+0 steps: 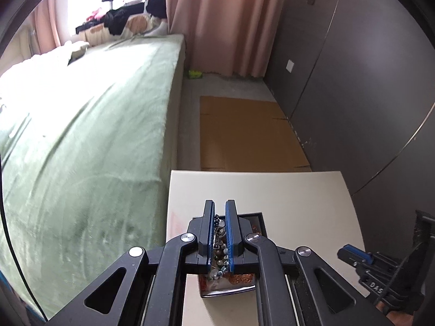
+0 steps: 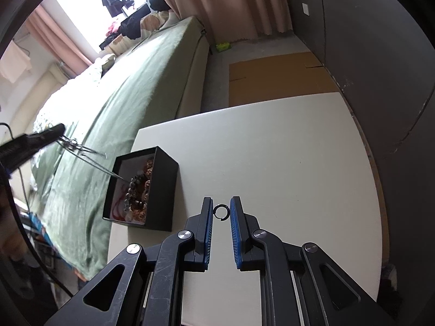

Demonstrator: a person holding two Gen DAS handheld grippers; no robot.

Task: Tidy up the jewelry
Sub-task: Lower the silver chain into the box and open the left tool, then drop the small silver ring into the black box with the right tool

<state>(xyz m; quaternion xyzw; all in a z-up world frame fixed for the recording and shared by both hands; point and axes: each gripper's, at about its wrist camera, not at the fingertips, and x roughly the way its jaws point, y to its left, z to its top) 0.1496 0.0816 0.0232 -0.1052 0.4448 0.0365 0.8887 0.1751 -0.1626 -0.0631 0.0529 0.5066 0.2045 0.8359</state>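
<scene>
Right wrist: black box (image 2: 163, 187) of beaded bracelets (image 2: 137, 190).

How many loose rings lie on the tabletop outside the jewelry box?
1: a small dark ring on the white table, between the right gripper's open fingers. Others may sit hidden inside the black box.

A green-covered bed (image 1: 89, 125) beside pink curtains (image 1: 225, 21), flattened cardboard (image 1: 247, 133) on the floor by a grey wardrobe (image 1: 353, 87)

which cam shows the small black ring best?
Right wrist. The small black ring lies on the white table, framed whole between the open right gripper fingers. The left wrist view doesn't show it; there the left gripper blocks the box.
</scene>
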